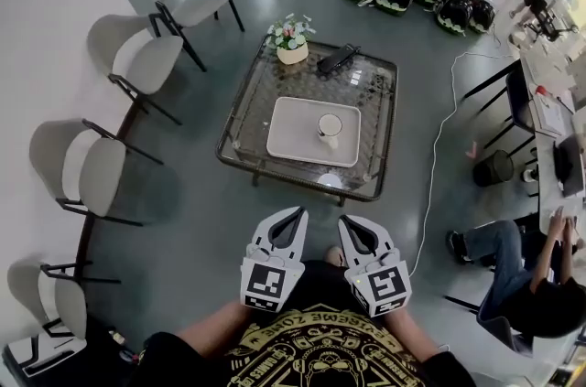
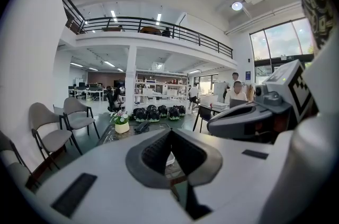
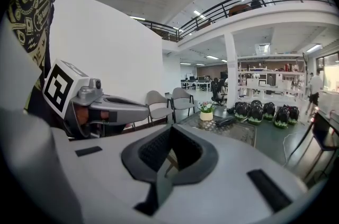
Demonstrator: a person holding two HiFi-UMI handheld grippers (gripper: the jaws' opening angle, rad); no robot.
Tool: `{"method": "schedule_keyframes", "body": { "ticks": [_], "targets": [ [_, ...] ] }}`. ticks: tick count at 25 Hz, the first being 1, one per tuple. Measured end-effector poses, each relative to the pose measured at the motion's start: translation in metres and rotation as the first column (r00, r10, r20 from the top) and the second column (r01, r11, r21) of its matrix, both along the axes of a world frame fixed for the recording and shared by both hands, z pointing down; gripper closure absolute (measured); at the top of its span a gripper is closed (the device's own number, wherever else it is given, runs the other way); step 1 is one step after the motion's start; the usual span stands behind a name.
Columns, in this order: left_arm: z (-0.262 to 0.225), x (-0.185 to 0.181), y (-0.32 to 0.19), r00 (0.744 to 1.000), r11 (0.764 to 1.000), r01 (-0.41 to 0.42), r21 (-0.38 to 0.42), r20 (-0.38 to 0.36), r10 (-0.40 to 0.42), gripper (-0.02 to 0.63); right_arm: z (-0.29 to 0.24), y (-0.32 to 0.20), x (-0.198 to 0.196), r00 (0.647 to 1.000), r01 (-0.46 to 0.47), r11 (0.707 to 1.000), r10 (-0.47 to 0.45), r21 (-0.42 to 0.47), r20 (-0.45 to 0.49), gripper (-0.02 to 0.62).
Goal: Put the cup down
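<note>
Near the person's chest, the left gripper [image 1: 296,213] and right gripper [image 1: 347,221] are shut and empty.
Their jaws are closed on nothing and pulled well back, probably because the job looks done. Farther off, the cup [image 1: 329,130] stands upright on the white tray [image 1: 291,127] mid glass tabletop [image 1: 249,118], with a flower pot [image 1: 292,43] at the far edge.

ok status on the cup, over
Left gripper and right gripper shut, empty. Cup upright on white tray, glass table. Nothing in the way.
</note>
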State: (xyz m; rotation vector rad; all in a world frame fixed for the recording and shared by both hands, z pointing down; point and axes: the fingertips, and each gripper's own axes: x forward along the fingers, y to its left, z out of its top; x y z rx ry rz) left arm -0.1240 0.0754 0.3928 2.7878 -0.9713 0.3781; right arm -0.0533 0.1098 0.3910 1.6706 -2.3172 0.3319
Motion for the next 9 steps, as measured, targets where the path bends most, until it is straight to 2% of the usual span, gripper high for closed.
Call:
{"method": "schedule_keyframes", "body": {
  "ticks": [6,9],
  "targets": [
    [0.0013,0.0069,0.0062,1.0,1.0,-0.014,0.001,0.006,0.014,0.601,0.0012,0.0067,0.0043,1.0,-0.005,1.0,0.005,-0.009,0.003,0.592],
    [0.0027,0.0073,0.0085,1.0,1.0,-0.013,-0.001,0.015,0.013,0.601,0.0055,0.0114,-0.002,0.999,0.042,0.999,-0.041,-0.014,0.017,0.592]
  ]
}}
